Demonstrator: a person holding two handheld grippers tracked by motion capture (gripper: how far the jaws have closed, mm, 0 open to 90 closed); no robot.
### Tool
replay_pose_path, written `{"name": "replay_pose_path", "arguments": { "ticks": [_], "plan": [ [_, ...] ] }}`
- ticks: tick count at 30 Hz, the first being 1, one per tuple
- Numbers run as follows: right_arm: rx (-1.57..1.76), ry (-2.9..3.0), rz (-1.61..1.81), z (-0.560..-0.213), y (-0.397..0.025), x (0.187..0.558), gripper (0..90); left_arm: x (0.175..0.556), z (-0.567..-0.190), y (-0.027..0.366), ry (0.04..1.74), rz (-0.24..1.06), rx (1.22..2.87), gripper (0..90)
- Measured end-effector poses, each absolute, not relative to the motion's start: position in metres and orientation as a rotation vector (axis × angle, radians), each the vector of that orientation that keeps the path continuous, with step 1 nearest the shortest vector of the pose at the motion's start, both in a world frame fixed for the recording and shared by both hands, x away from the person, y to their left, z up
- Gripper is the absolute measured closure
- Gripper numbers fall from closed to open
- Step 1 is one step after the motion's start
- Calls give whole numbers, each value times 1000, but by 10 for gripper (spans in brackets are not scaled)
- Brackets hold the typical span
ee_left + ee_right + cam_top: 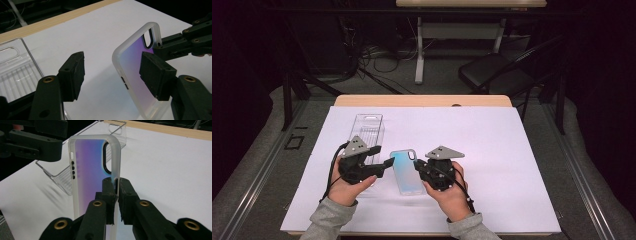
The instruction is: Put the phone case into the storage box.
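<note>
A wide bench (532, 150) covered with a white sheet carries the whole scene, seen from above with a person's two forearms coming in from the near edge. Toward the back left of the sheet lies a clear plastic box (368, 131), ribbed and see-through, open and lying flat. Just in front of it, between the two hands, is a phone case (407, 171), the thing being worked on: a thin shell with a frosted, milky rim and a back that shades from blue to violet, with a dark oval camera hole near one end. It is tipped up off the sheet rather than lying flat. The right gripper (116, 192) has its fingers pinched together on the rim of the case, just below the camera hole, and carries it. The left gripper (112, 72) has its fingers spread wide; one finger (155, 72) sits against the coloured back of the case and the other (72, 72) stands well apart over the bare sheet, so it grips nothing. The case looks very light and springy, likely to flex and twist if squeezed across its open face, and its smooth back seems slippery. The thicker rim along a long side seems the best place to take hold.
</note>
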State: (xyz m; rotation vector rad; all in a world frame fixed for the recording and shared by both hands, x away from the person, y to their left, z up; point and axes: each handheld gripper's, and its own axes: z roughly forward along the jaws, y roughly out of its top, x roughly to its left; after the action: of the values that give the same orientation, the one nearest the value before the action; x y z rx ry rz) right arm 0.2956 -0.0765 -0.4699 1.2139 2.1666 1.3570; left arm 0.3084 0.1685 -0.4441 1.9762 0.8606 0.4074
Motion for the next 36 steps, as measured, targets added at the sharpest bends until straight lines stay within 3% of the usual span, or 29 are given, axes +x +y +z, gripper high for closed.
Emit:
{"name": "replay_pose_path", "arguments": {
  "ticks": [3, 5, 12, 36],
  "plan": [
    [1209, 2168, 1354, -470, -76, 295, 842, 308, -445, 167, 860, 420, 1988, 398],
    [1212, 2167, 1353, -470, -76, 294, 842, 307, -445, 166, 852, 430, 1995, 453],
    [1198, 2172, 1342, -471, -73, 292, 842, 306, -446, 163, 831, 459, 2013, 468],
    [1180, 2188, 1340, -473, -70, 290, 842, 304, -450, 159, 806, 461, 2052, 657]
  ]
}}
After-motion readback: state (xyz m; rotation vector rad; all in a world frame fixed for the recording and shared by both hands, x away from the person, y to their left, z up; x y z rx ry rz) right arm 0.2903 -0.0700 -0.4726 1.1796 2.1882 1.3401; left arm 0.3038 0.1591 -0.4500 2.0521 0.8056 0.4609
